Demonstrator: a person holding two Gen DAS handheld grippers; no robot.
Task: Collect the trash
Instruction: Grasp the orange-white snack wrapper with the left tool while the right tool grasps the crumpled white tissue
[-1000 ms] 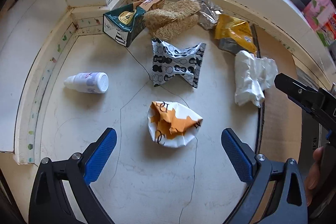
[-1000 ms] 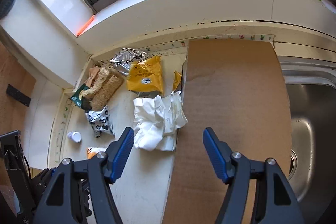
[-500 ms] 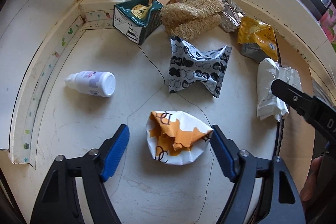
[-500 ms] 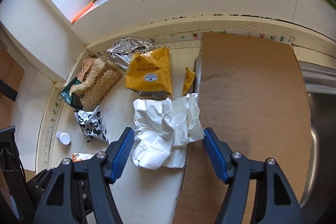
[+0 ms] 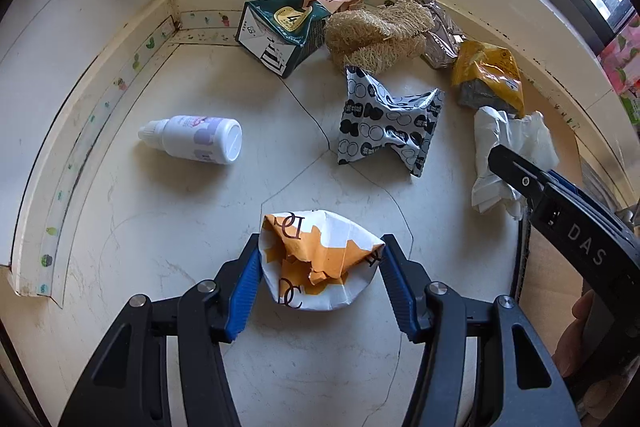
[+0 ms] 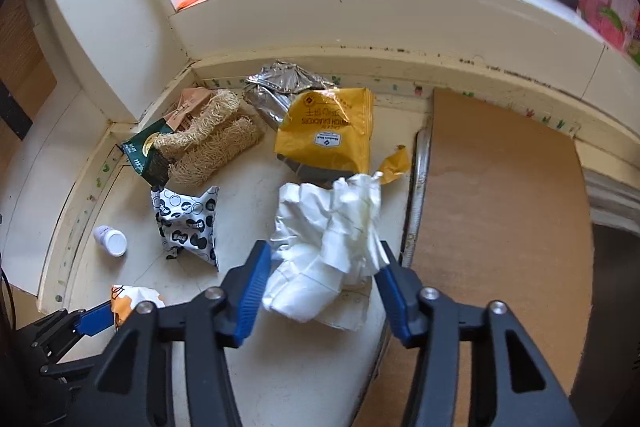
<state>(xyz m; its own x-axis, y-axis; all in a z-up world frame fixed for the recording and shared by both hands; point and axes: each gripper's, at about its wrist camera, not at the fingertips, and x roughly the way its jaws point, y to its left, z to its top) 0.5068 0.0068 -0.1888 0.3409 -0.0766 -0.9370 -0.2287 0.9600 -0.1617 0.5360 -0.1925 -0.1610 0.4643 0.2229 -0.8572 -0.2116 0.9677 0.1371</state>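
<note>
My left tool [image 5: 320, 277] is closing, pads touching the orange-and-white wrapper [image 5: 318, 261] between them on the worktop [image 5: 168, 227]. My right tool [image 6: 320, 277] is closing around the crumpled white paper [image 6: 328, 239], gripping it.

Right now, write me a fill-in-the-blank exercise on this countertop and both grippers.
1. Between the left gripper's closing jaws sits a crumpled wrapper printed white and ____.
2. The right gripper is closing around a wad of ____ paper.
3. The small white bottle lies on its ____.
4. The loofah rests against a dark ____ carton.

Missing words: orange; white; side; green
</note>
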